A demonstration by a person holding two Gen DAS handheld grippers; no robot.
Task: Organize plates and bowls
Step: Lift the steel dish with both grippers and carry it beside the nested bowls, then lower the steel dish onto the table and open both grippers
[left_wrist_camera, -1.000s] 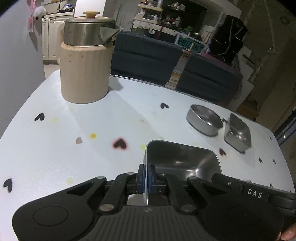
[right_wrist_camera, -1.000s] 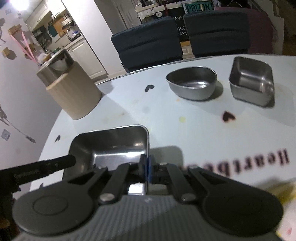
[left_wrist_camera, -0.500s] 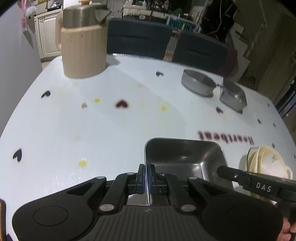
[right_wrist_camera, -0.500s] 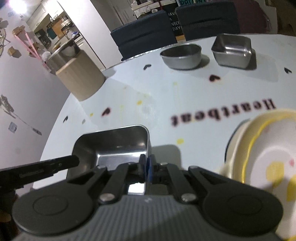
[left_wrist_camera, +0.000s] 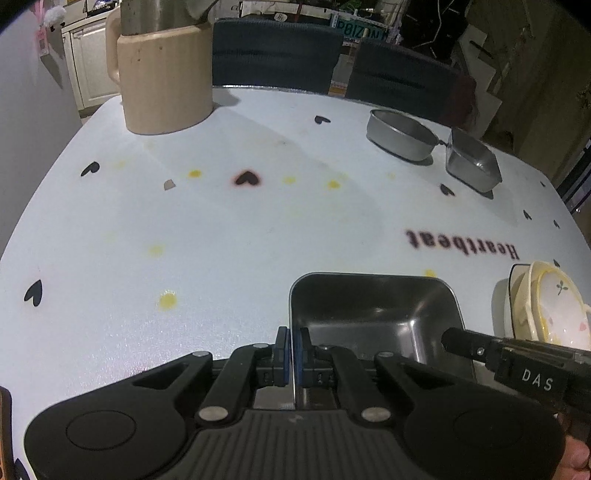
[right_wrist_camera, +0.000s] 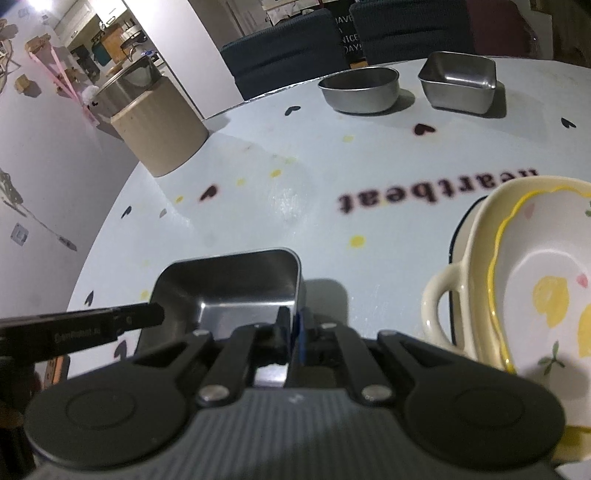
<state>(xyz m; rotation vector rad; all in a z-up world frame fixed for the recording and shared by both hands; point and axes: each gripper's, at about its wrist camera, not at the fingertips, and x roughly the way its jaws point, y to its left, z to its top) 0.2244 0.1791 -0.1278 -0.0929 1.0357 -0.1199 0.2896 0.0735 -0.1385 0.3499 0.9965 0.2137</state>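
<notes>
- The surface (left_wrist_camera: 221,229) view has swung: cream bowls (right_wrist_camera: 535,280) now sit near at 3 o'clock.
- Steel tray (left_wrist_camera: 373,314), carried toward them, hangs between both grippers.
- Left gripper (left_wrist_camera: 293,349) and right gripper (right_wrist_camera: 293,328) jaws stay clamped on opposite rims.

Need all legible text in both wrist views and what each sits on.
"Heartbeat": printed on the white tablecloth, seen upside down; the right wrist view cuts its first letter.
"DAS": label on the right hand-held gripper, seen from the left wrist.
"P0IZON" or similar: green plate behind the chairs, partly cut off, uncertain.
"ICE" and "DAY": fragments of a dark sign between the chairs.
Print on the left hand-held gripper's finger: too blurred to read.
</notes>
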